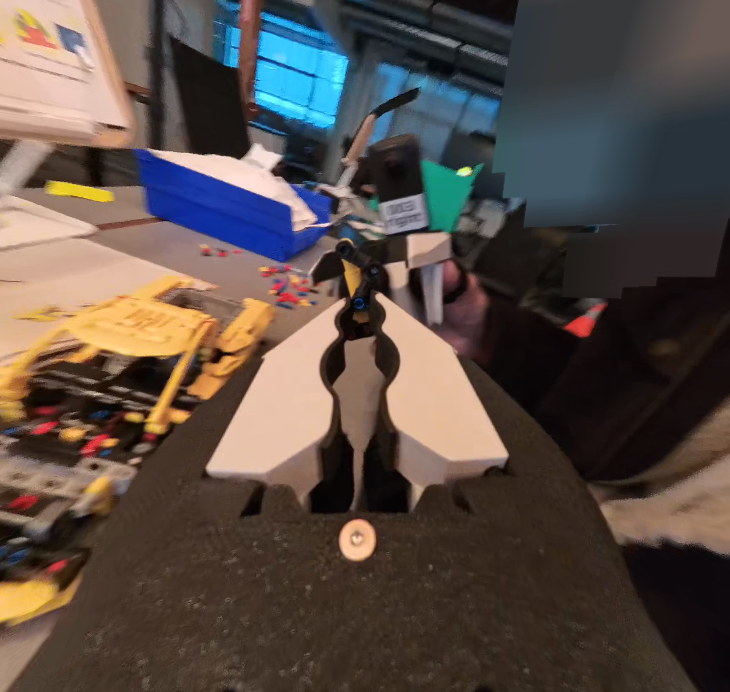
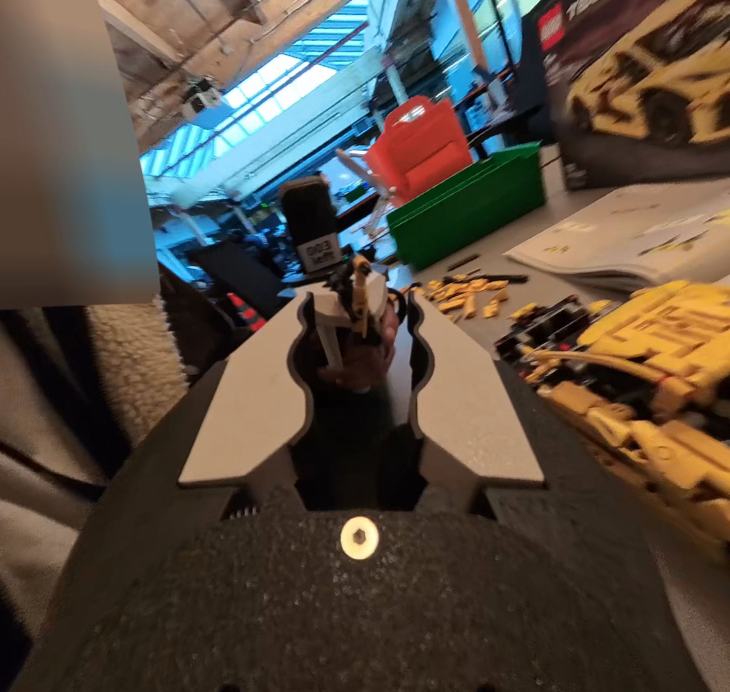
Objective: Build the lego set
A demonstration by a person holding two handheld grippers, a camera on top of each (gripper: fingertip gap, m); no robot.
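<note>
Small black-and-yellow lego piece (image 1: 357, 297) pinched upright in left gripper (image 1: 359, 309), raised above bench (image 1: 237, 246). Right gripper (image 2: 357, 309) spread wide, empty, straight opposite, nearest. Yellow car (image 1: 130, 357) lower left.

Small black-and-yellow lego sub-assembly (image 1: 357, 281) w/ blue pin, upright, off table; part-built yellow car (image 1: 118, 360) on table, loose yellow pcs (image 2: 466, 293) nearby.

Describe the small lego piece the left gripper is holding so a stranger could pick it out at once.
Start at the big yellow lego car on the grey table, then look above the table to the left gripper. Pinched at its fingertips is a small black and yellow sub-assembly with a blue pin low on it. Unlike the loose red, blue and yellow bits scattered on the table, it is held in the air.
</note>
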